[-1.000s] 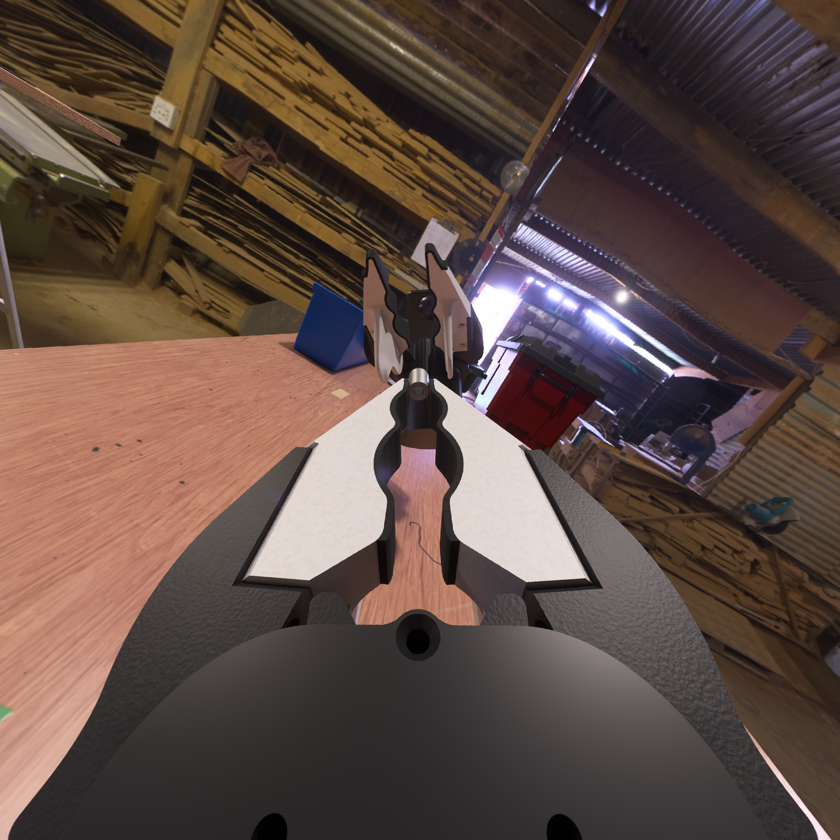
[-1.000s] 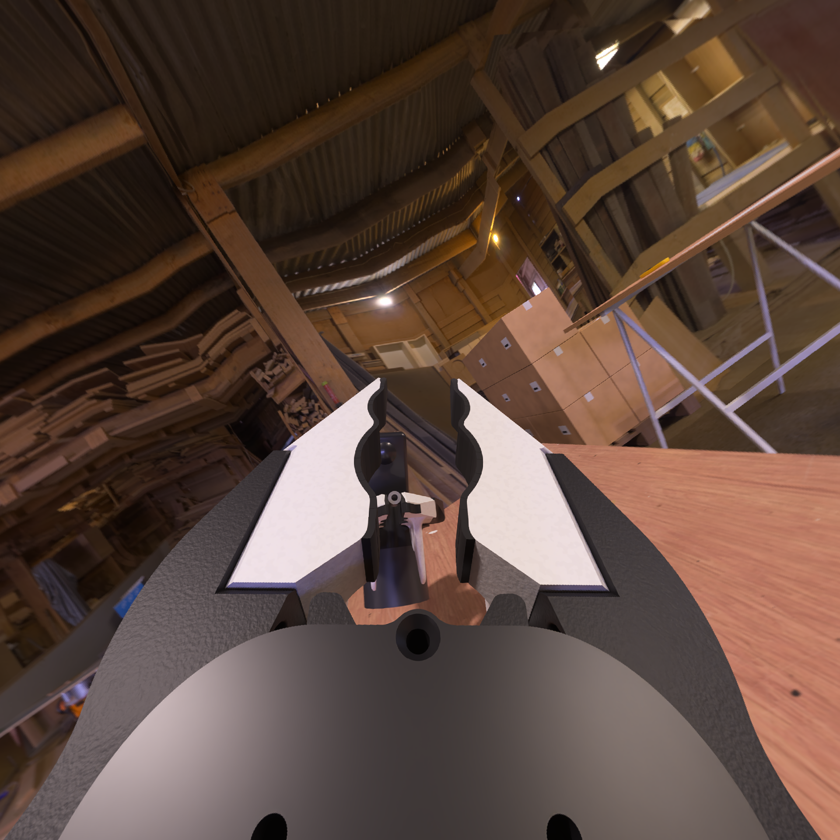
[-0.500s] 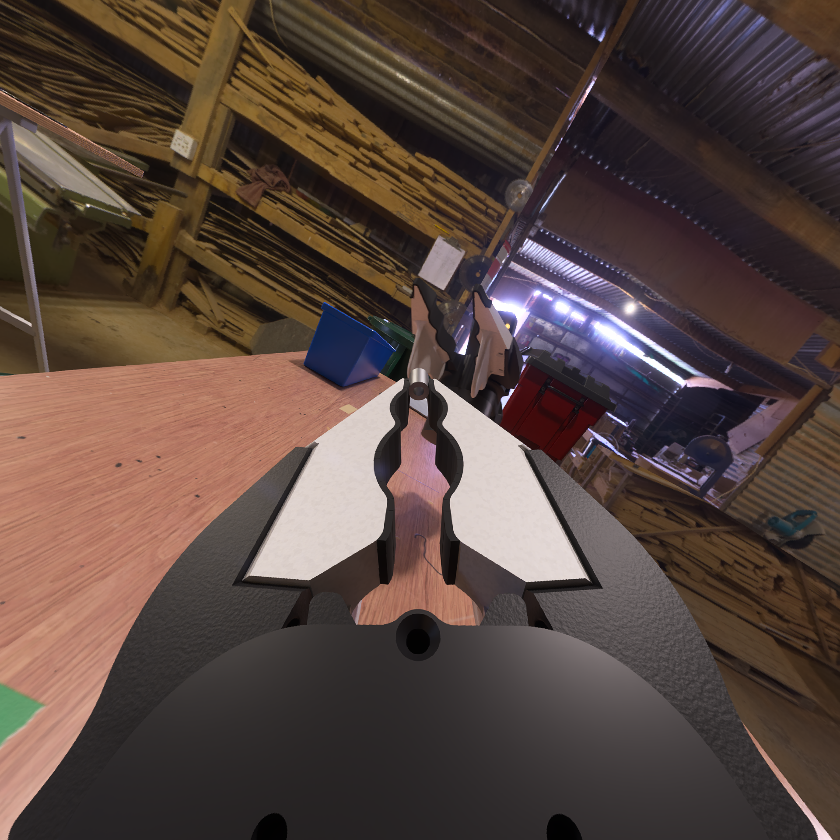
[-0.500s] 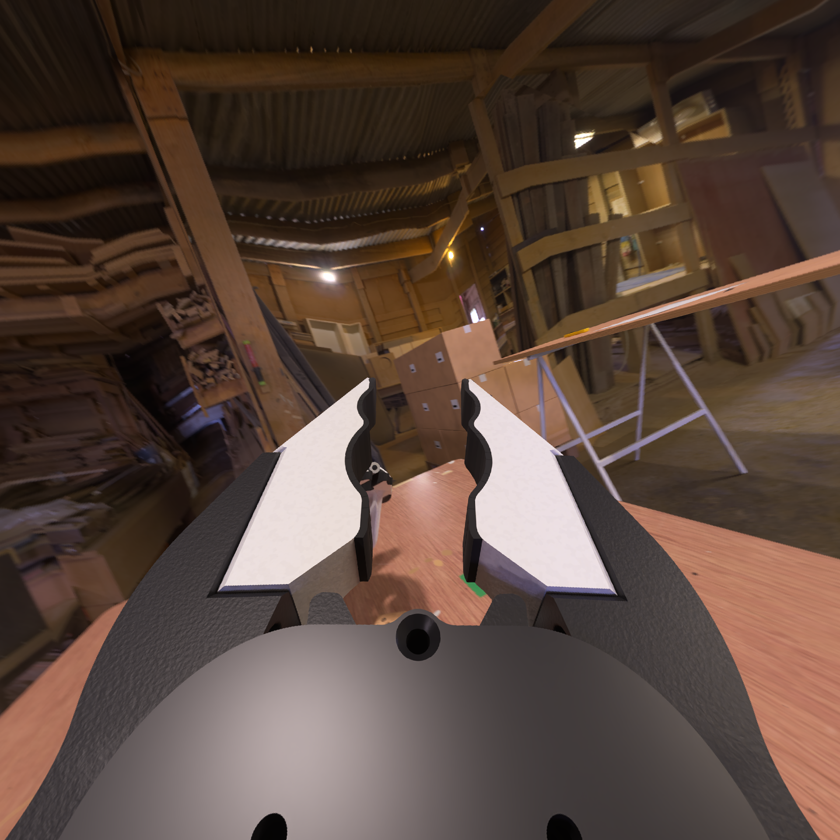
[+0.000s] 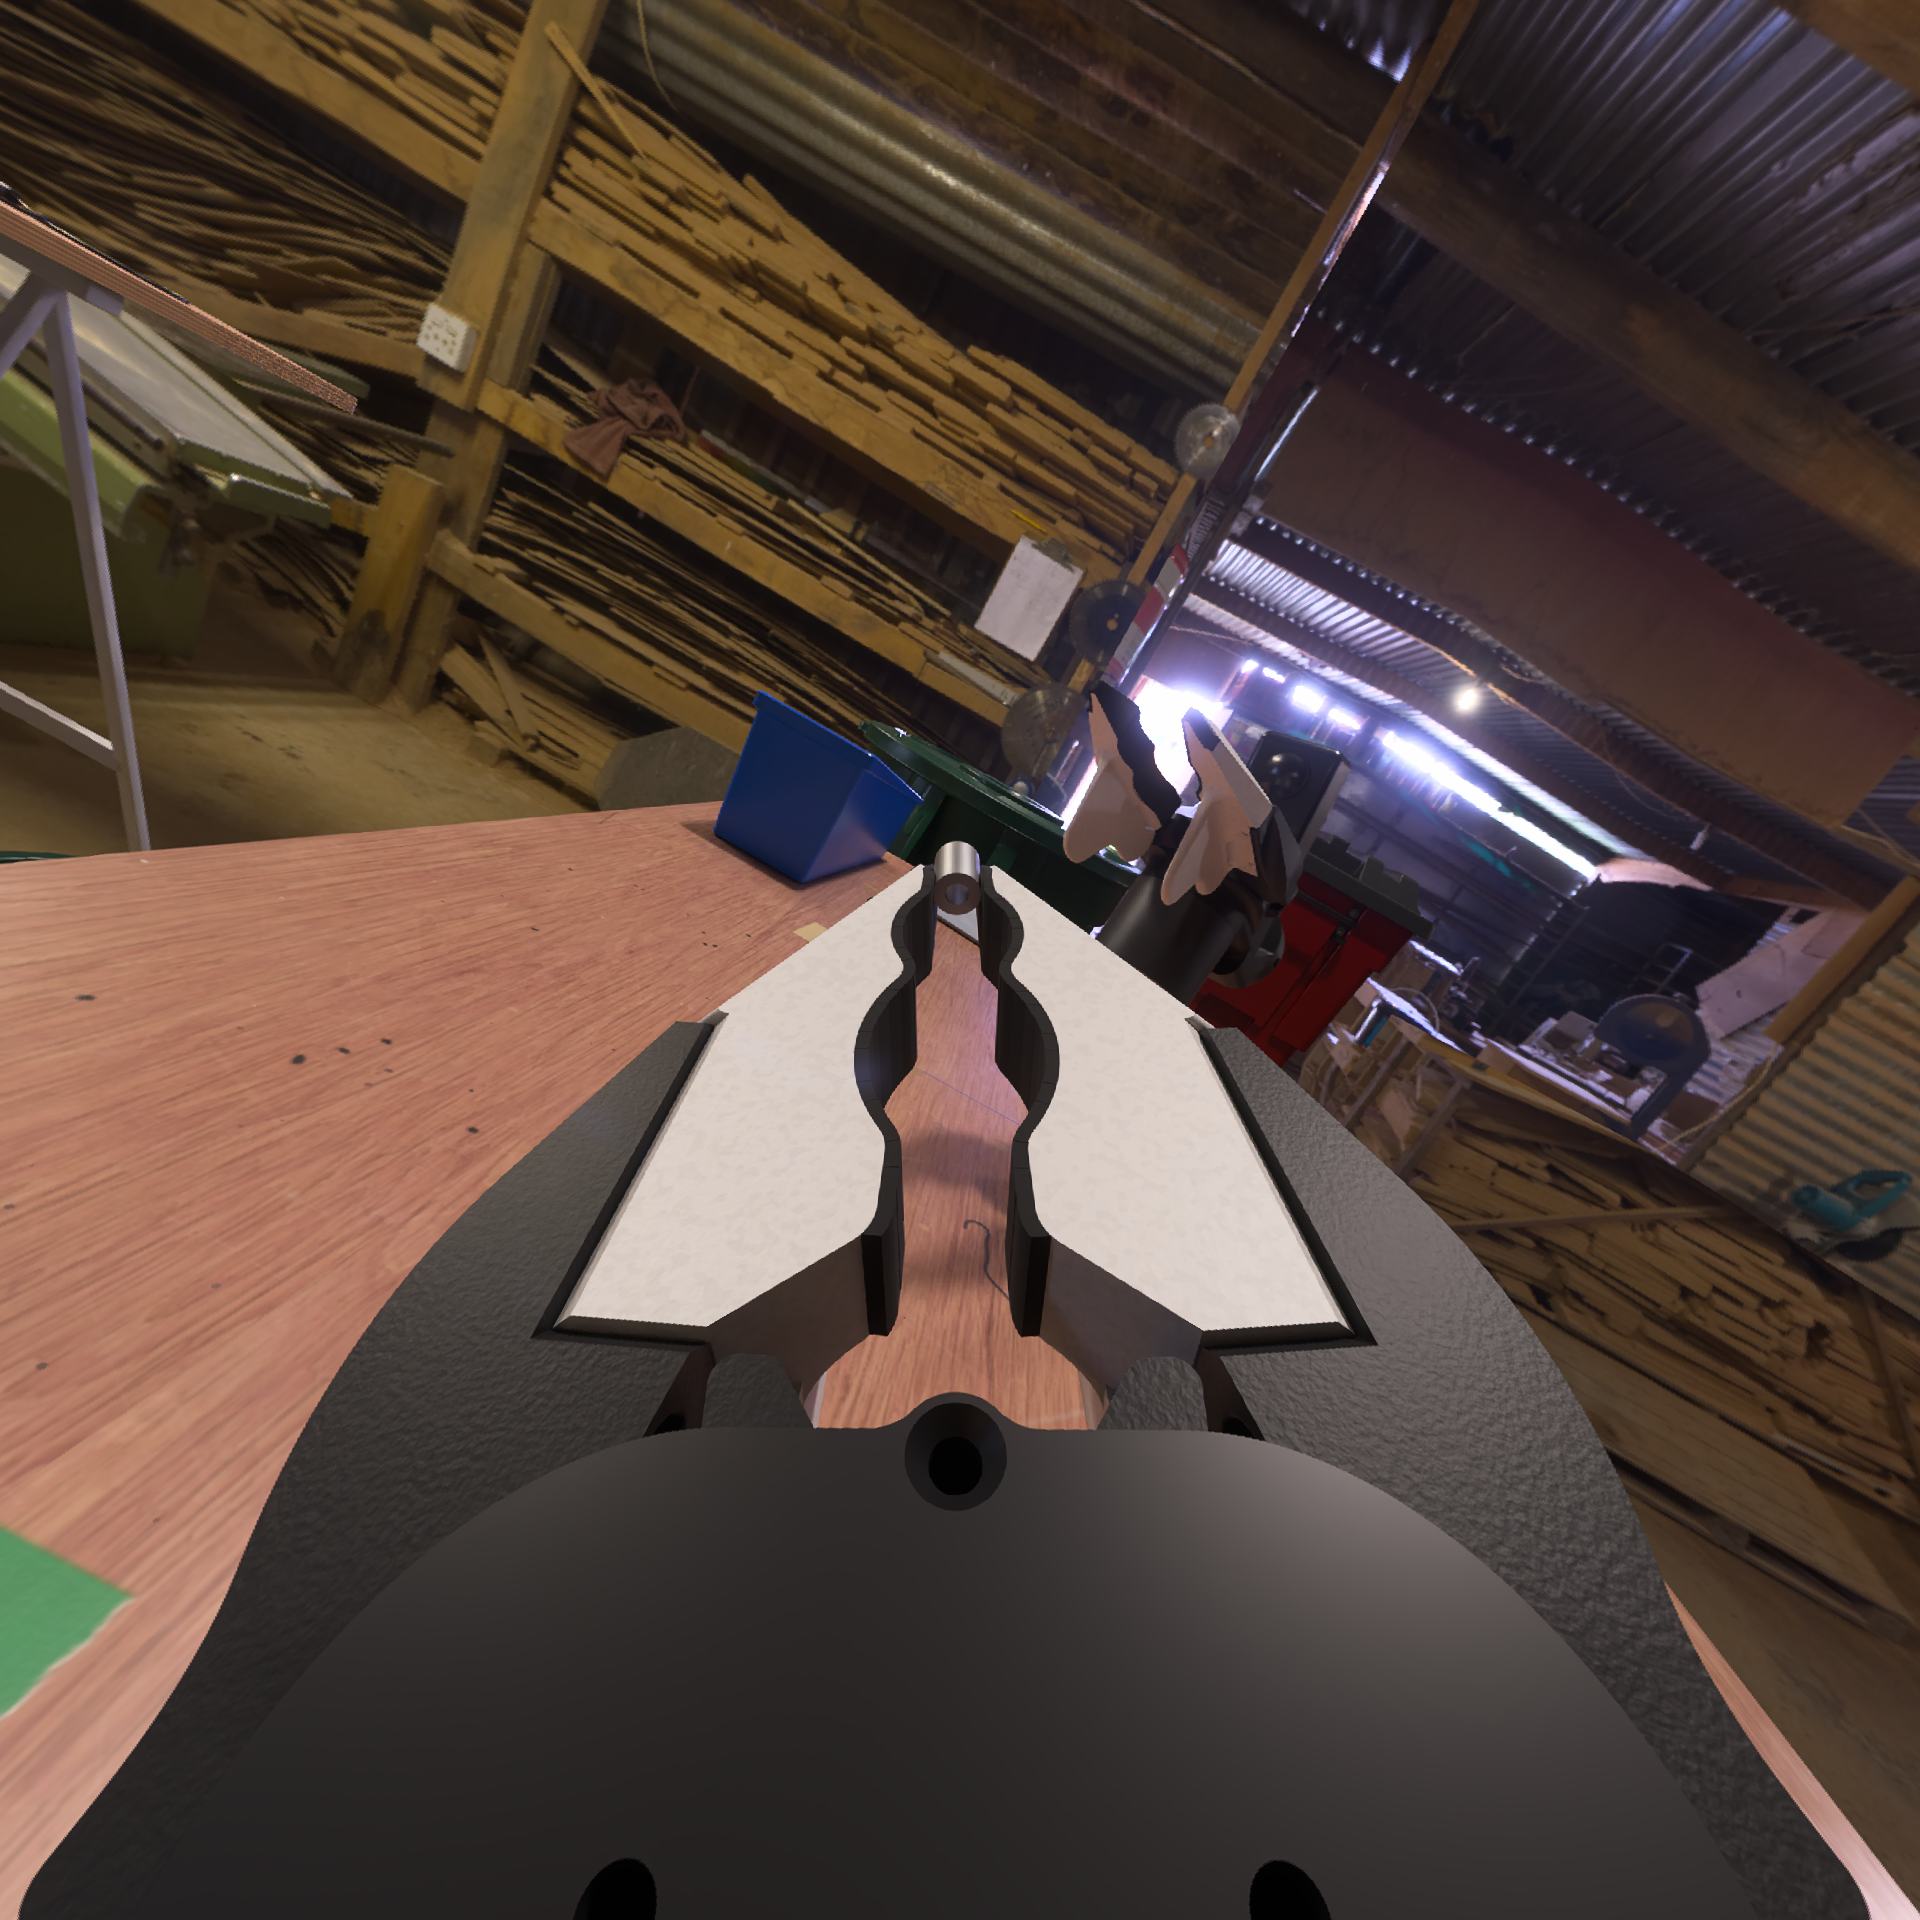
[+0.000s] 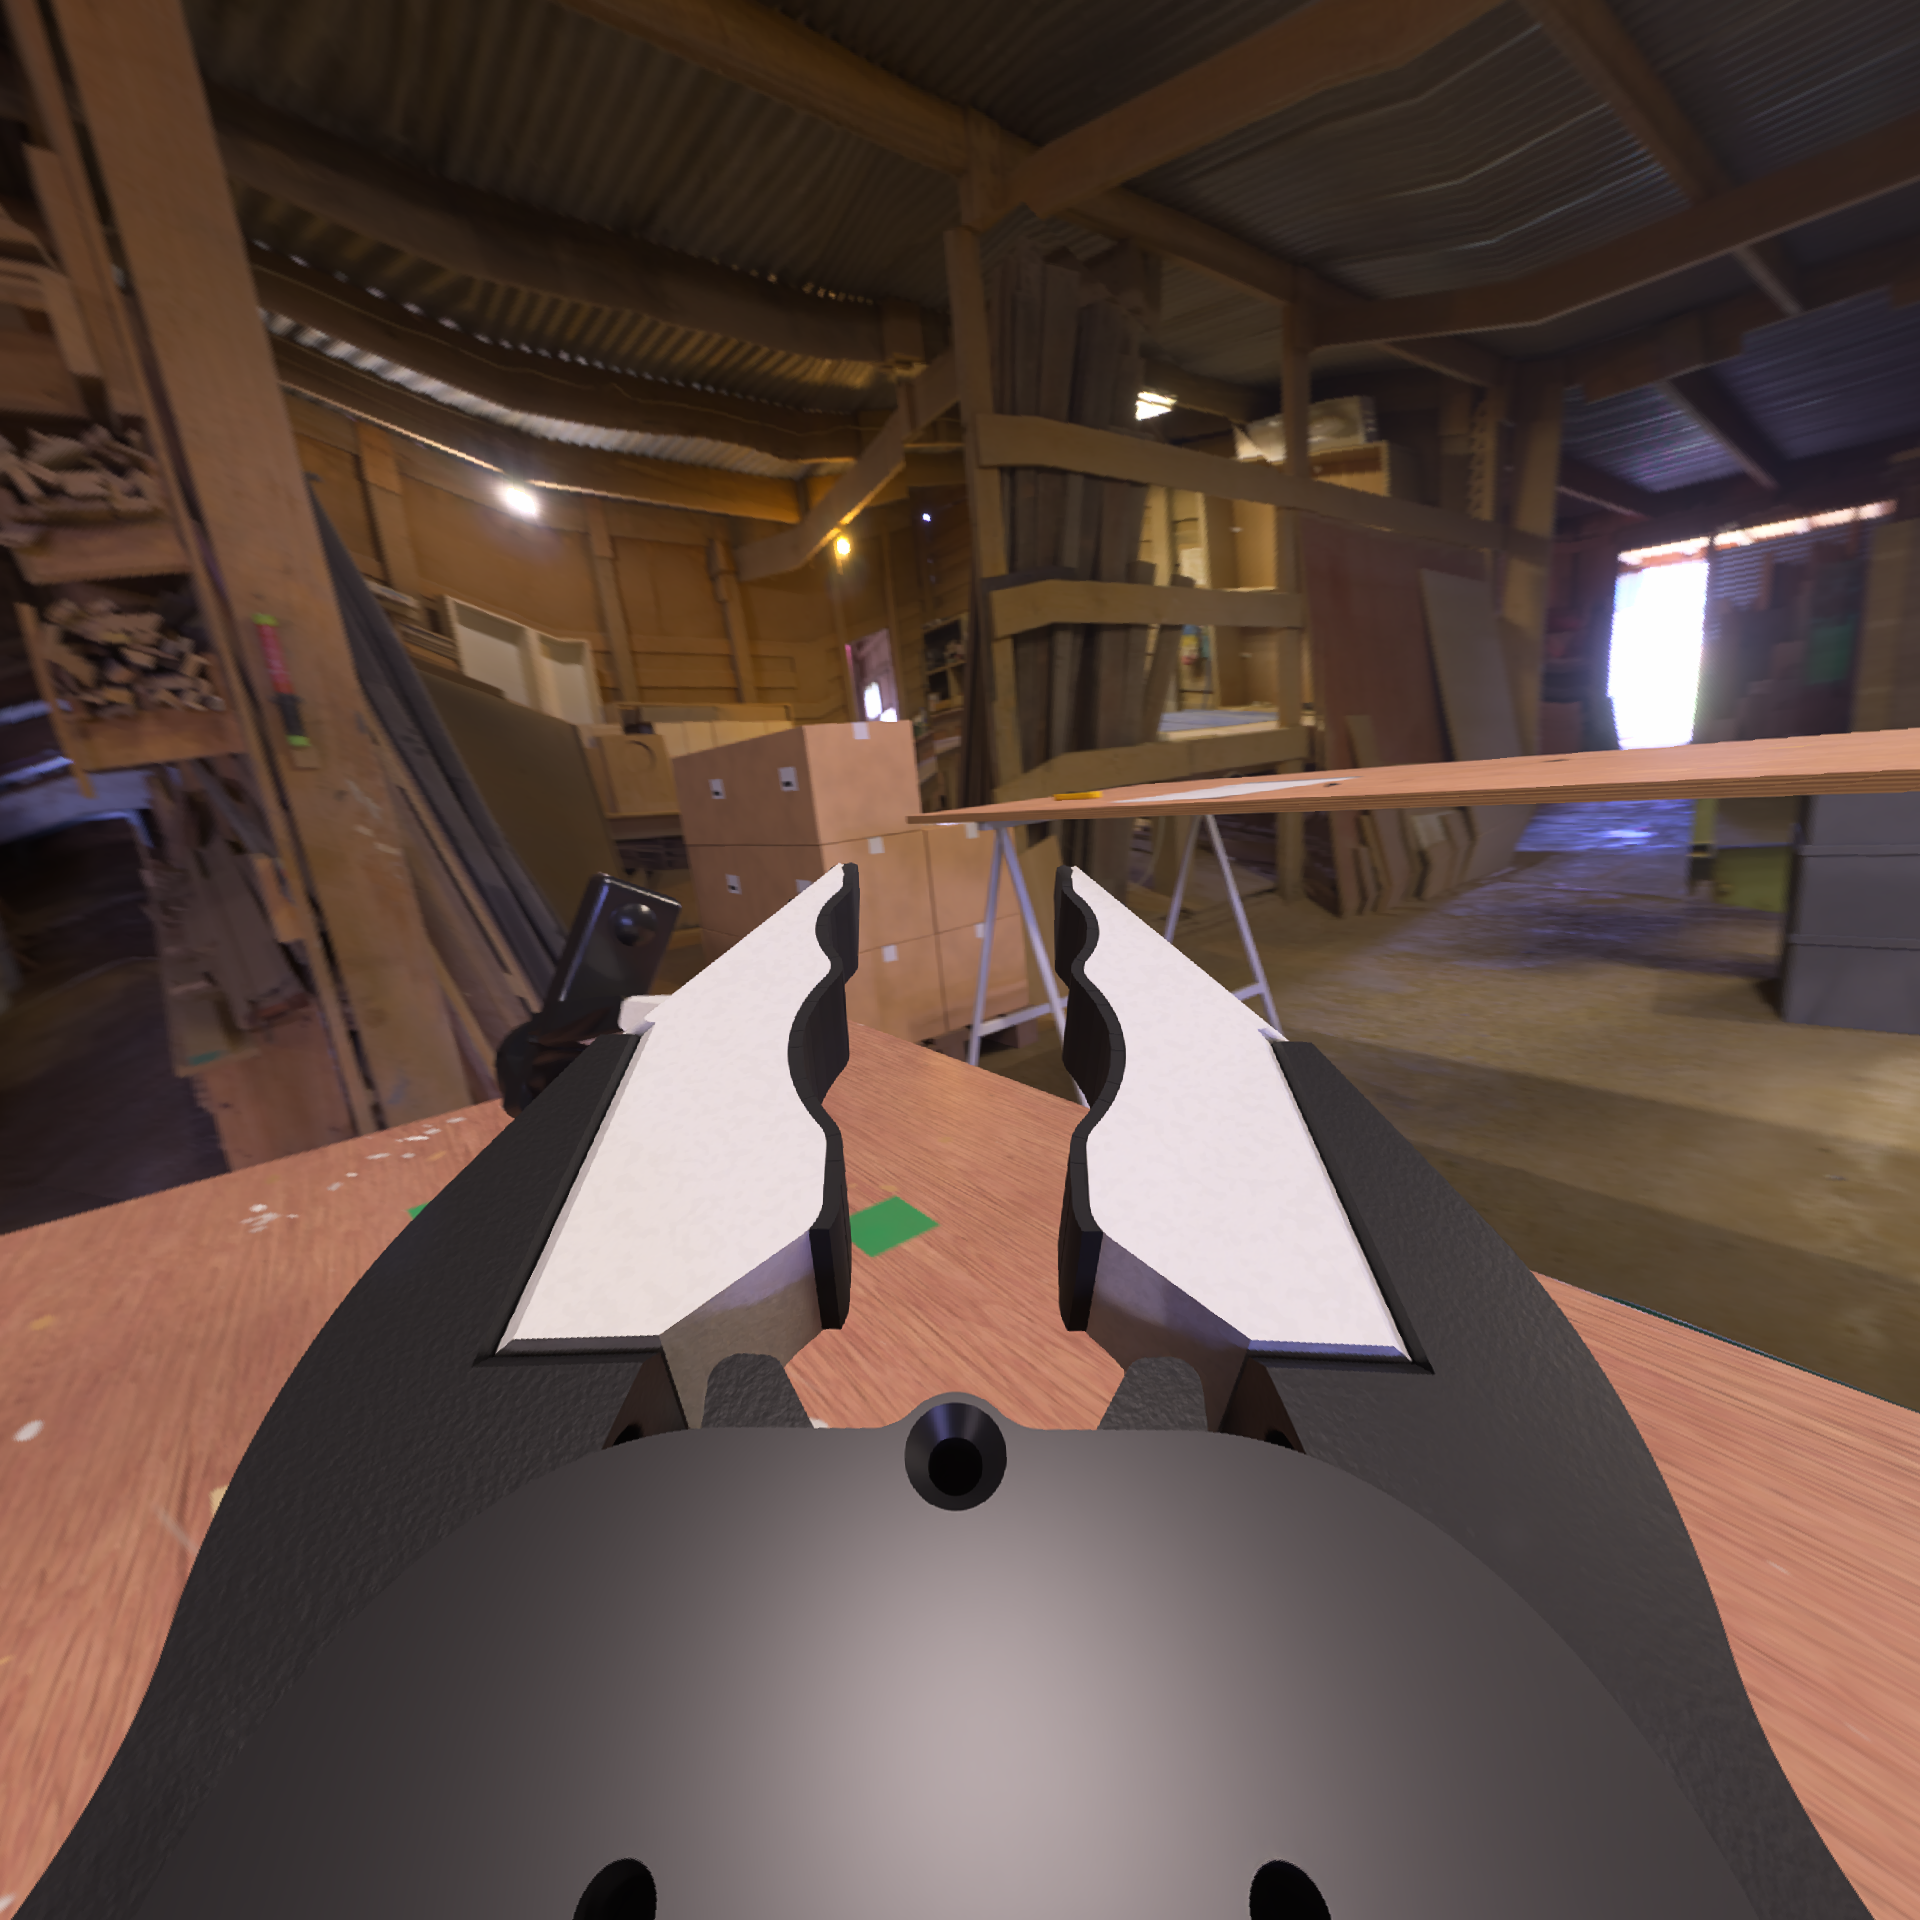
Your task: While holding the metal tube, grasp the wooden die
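My left gripper (image 5: 957, 914) is shut on a short metal tube (image 5: 957, 889), held at the fingertips above the wooden table (image 5: 312, 1039). The tube's open end faces the camera. My right gripper (image 6: 956, 894) is open and empty, a little above the table (image 6: 1714, 1455). It also shows in the left wrist view (image 5: 1151, 732), beyond the tube and to the right, with its fingers pointing up. The left gripper's black body (image 6: 608, 956) shows at the left of the right wrist view. No wooden die is visible in either view.
A green patch (image 6: 891, 1224) lies on the table between the right fingers; a green patch (image 5: 42, 1631) also shows at the lower left of the left wrist view. The table's far edge (image 6: 1039, 1081) is close ahead. A blue bin (image 5: 810, 790) stands beyond the table.
My right gripper has swung away from the left gripper and tube, and its jaws have opened wider. In the left wrist view it has moved to the right. The left gripper still holds the tube.
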`<control>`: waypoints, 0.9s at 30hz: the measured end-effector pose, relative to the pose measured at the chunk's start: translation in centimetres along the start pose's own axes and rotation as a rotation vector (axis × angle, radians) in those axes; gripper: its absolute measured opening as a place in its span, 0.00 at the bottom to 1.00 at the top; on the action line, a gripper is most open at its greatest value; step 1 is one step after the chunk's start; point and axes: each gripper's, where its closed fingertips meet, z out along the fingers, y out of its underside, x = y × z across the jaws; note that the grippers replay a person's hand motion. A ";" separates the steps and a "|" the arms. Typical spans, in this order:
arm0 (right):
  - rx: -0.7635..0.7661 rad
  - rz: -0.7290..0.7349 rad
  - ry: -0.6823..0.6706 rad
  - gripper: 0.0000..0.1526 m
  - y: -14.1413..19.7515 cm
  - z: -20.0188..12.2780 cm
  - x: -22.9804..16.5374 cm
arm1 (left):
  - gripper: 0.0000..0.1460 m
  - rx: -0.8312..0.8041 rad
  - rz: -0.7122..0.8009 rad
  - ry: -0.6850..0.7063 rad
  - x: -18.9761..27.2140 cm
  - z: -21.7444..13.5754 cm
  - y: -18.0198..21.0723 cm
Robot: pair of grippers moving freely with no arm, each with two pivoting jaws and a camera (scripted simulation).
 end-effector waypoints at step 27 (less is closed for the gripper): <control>-0.004 -0.121 0.212 0.26 -2.4 -7.9 4.3 | 0.05 0.061 0.046 -0.062 -0.4 -1.5 -2.2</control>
